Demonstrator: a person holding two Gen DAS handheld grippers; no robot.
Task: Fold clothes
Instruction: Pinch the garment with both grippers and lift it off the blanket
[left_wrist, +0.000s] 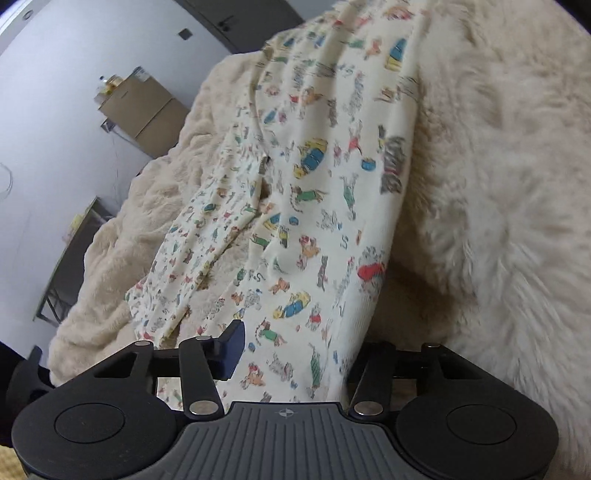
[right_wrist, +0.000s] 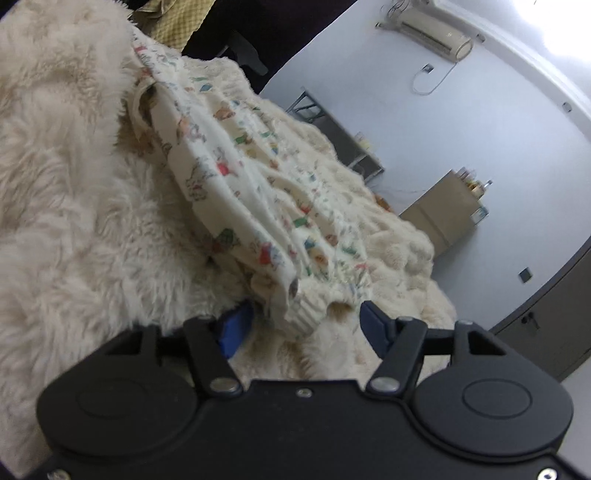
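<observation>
A cream garment (left_wrist: 314, 177) printed with small coloured cartoon animals lies rumpled on a fluffy cream blanket (left_wrist: 498, 166). My left gripper (left_wrist: 295, 336) stands open at the garment's near edge. Its left blue pad (left_wrist: 232, 347) is bare, and the cloth drapes over and hides the right finger. In the right wrist view the same garment (right_wrist: 229, 177) is bunched in folds. Its ribbed cuff (right_wrist: 306, 317) lies between the fingers of my right gripper (right_wrist: 306, 315), which is open, with both blue pads (right_wrist: 236, 326) apart from the cloth.
The blanket (right_wrist: 74, 184) covers a bed that drops off at its far edge. Beyond it stand a cardboard box (left_wrist: 144, 110), a metal-framed table (left_wrist: 70, 258), a grey cabinet (right_wrist: 546, 317) and a pale wall with an air conditioner (right_wrist: 432, 29).
</observation>
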